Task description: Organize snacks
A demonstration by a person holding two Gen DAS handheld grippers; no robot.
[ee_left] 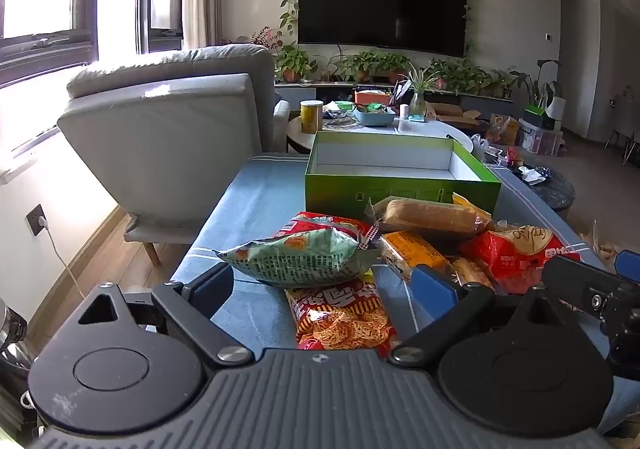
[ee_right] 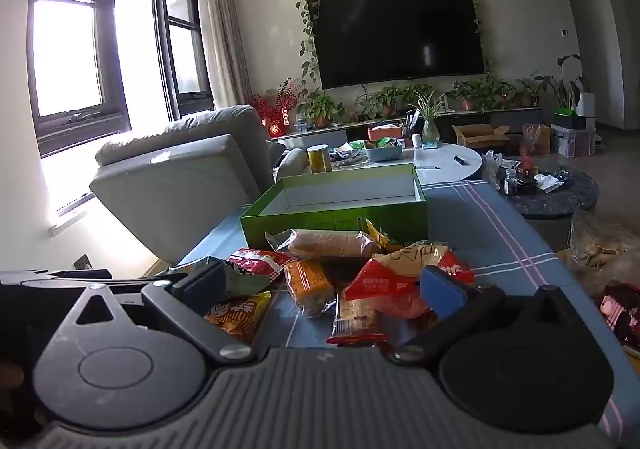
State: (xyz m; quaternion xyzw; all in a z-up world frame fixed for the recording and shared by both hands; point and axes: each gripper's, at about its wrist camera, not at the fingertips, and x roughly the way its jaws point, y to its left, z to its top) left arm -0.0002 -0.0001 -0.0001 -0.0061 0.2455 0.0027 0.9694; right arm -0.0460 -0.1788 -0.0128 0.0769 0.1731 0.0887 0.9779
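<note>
An empty green box (ee_left: 400, 185) (ee_right: 336, 209) with a white inside stands on the blue-clothed table (ee_left: 256, 205). In front of it lies a pile of snacks: a green bag (ee_left: 304, 257) (ee_right: 240, 275), a red noodle pack (ee_left: 340, 317), a wrapped bread loaf (ee_left: 432, 215) (ee_right: 332, 243), an orange pack (ee_left: 412, 251) (ee_right: 308, 285) and a red bag (ee_left: 516, 253) (ee_right: 396, 285). My left gripper (ee_left: 320, 285) is open, its fingers on either side of the green bag without pressing it. My right gripper (ee_right: 324, 287) is open just before the orange pack and red bag.
A grey armchair (ee_left: 168, 137) stands left of the table. Behind the box is a white round table (ee_right: 440, 161) with a yellow can (ee_left: 311, 116) and bowls. A dark low table (ee_right: 556, 189) with clutter is at the right. A TV and plants line the far wall.
</note>
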